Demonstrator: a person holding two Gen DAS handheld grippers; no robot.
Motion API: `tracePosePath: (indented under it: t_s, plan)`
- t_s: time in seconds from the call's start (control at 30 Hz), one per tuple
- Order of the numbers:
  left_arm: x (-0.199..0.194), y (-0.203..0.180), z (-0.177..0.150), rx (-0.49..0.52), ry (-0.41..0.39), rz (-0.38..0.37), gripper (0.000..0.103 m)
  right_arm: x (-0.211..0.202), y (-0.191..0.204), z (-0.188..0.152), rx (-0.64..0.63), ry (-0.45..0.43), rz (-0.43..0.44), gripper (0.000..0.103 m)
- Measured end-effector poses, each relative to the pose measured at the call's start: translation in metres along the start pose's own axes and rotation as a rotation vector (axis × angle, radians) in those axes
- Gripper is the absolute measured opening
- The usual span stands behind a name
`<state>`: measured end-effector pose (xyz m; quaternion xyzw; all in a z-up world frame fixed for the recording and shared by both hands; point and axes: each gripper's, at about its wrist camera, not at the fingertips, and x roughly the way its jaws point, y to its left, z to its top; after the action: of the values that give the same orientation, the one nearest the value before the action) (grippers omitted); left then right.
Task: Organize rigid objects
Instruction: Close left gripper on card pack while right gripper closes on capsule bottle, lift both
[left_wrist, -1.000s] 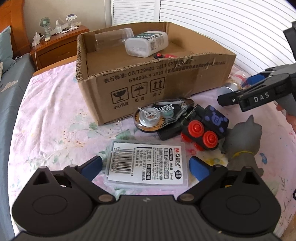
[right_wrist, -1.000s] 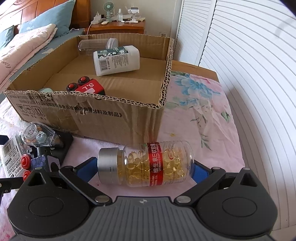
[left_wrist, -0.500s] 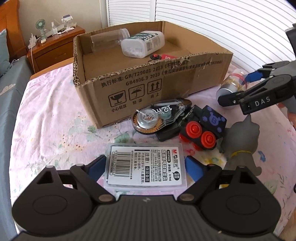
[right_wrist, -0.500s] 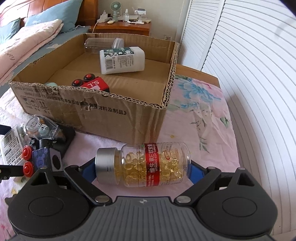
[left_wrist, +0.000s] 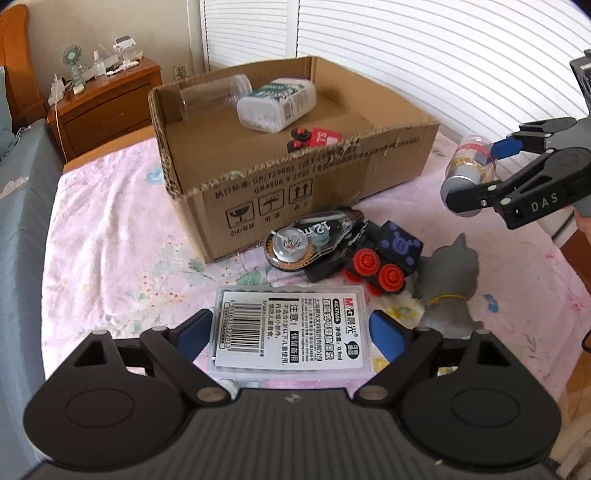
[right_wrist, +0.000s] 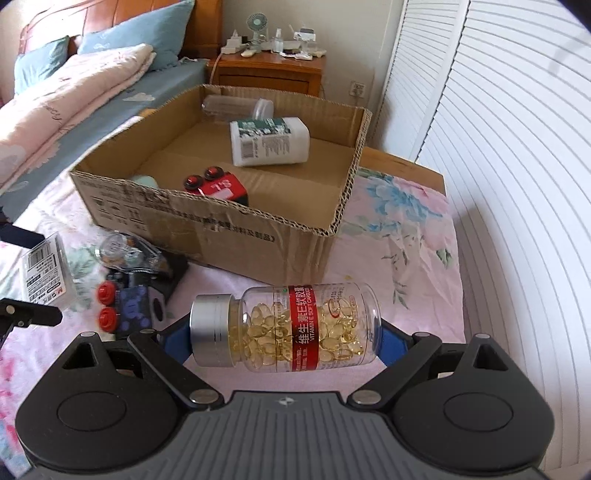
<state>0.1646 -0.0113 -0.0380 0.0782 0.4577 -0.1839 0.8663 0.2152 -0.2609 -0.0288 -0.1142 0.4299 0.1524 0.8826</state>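
Partly done: 3 items in cardboard box (left_wrist: 288, 177); left gripper (left_wrist: 290, 332) jaws clamped on plastic case (left_wrist: 290, 328), right gripper (right_wrist: 284, 328) jaws clamped on capsule bottle (right_wrist: 284, 326), both outside box; tape dispenser (left_wrist: 310, 240), toy car (left_wrist: 384, 254), cat figure (left_wrist: 450, 280) left on counter.

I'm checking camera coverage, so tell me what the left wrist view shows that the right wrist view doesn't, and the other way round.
Only the left wrist view shows the grey cat figure and the left gripper clamping the clear case.

Only the right wrist view shows the bed with its pillows and a pale green item in the box.

Both show the cardboard box, the white bottle and red block inside it, the tape dispenser, and the capsule bottle held in the right gripper.
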Motion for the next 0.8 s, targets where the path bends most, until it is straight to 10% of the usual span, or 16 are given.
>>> tracePosePath:
  t_s: [0.8]
  plan:
    - [-0.014,0.014,0.105,0.06,-0.171,0.064,0.09,-0.054,0.008,0.038,-0.06,-0.142,0.058,0.097]
